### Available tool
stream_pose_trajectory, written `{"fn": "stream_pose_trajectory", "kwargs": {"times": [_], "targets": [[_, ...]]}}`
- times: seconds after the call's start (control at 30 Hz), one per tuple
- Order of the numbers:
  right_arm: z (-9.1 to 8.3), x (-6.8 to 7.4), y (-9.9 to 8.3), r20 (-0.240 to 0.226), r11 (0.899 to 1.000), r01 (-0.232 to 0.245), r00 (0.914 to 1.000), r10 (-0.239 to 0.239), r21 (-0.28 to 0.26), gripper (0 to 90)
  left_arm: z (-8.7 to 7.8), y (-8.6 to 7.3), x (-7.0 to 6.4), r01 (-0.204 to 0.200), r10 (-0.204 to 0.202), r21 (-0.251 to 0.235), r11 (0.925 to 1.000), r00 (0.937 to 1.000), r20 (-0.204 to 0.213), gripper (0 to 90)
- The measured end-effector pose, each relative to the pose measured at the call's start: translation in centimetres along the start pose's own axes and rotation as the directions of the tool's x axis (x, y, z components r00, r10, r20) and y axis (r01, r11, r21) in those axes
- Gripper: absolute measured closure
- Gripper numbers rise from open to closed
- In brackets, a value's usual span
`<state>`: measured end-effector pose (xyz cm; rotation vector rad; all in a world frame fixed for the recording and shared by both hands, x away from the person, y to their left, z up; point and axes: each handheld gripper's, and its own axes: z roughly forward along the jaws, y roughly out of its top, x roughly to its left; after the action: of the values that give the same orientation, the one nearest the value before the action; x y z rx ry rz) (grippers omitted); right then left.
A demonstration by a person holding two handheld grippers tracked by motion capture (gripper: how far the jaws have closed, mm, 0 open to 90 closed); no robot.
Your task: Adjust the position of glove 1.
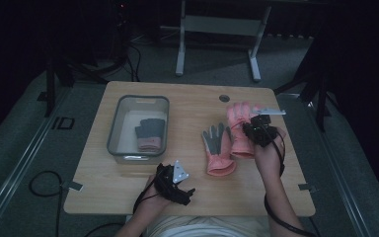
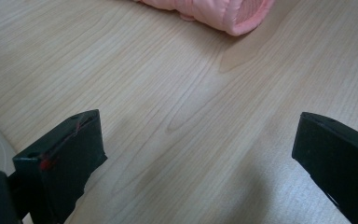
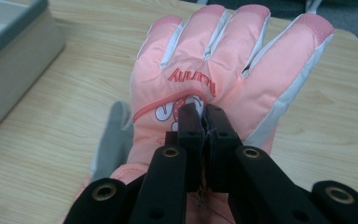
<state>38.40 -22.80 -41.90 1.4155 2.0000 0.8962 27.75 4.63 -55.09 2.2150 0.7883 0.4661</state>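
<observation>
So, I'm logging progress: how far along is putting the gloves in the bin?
One glove with a grey palm and pink cuff already lies in the clear bin. The right gripper is shut on the pink glove. The grey-palmed glove waits on the table; the left gripper is open.

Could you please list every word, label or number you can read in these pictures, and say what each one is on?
Red lettering across the back of the pink glove: it stands upside down in the right gripper view and is too blurred to read with certainty.
A small cartoon print just below it, partly hidden by the right gripper: no readable words.
Bin, table, grey glove: no text visible.
</observation>
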Motion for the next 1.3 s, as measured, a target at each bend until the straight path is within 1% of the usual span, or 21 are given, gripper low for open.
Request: {"fn": "stream_pose_trajectory", "kwargs": {"times": [0.1,0.17,0.33,0.5,0.63,0.83,0.93,1.03,1.13,1.23,1.3], "targets": [[0.0,1.1,0.1,-0.013,1.000,0.007,0.9999,-0.007,-0.004,86.6,0.0,0.0,0.0,0.007,-0.007,-0.002,1.0000,1.0000,-0.004,1.8],[0.0,1.9,0.2,-0.018,1.000,0.024,0.9995,-0.024,-0.003,86.6,-0.1,0.0,0.0,0.008,-0.008,-0.002,1.0000,1.0000,-0.004,1.8],[0.4,3.9,0.1,-0.065,0.999,0.051,0.9966,-0.050,0.004,86.6,-0.1,0.0,0.0,0.005,-0.005,-0.009,0.9999,1.0000,-0.004,1.8],[1.1,5.3,-0.2,-0.097,0.997,0.076,0.9926,-0.073,0.020,86.6,-0.3,0.0,0.1,0.006,-0.006,-0.013,0.9999,1.0000,-0.002,1.8],[1.7,5.5,-0.6,-0.103,0.997,0.070,0.9925,-0.066,0.041,86.5,-0.3,0.0,0.1,0.005,-0.005,-0.011,0.9999,1.0000,-0.002,1.8],[2.4,5.4,-1.5,-0.091,0.996,0.055,0.9947,-0.048,0.066,86.5,-0.2,0.0,-0.1,0.004,-0.004,-0.012,0.9999,1.0000,0.007,1.8],[2.7,5.1,-1.9,-0.088,0.996,0.041,0.9955,-0.034,0.078,86.5,-0.2,0.1,-0.1,0.005,-0.004,-0.012,0.9999,1.0000,0.007,1.8],[3.4,4.9,-2.3,-0.108,0.995,0.021,0.9941,-0.011,0.093,86.4,-0.2,0.1,-0.1,0.002,-0.002,-0.009,1.0000,1.0000,0.006,1.8],[4.2,4.9,-2.8,-0.103,0.994,0.006,0.9946,0.005,0.107,86.4,-0.1,0.0,-0.2,0.007,-0.007,-0.007,0.9999,0.9999,0.010,1.8],[4.9,5.0,-3.2,-0.091,0.993,0.003,0.9958,0.007,0.116,86.4,0.0,0.0,-0.2,0.009,-0.009,-0.007,0.9999,0.9999,0.014,1.8],[5.4,5.1,-3.4,-0.085,0.992,0.010,0.9964,0.001,0.123,86.1,0.0,0.0,-0.3,0.007,-0.007,-0.005,1.0000,0.9998,0.016,1.8]]}}
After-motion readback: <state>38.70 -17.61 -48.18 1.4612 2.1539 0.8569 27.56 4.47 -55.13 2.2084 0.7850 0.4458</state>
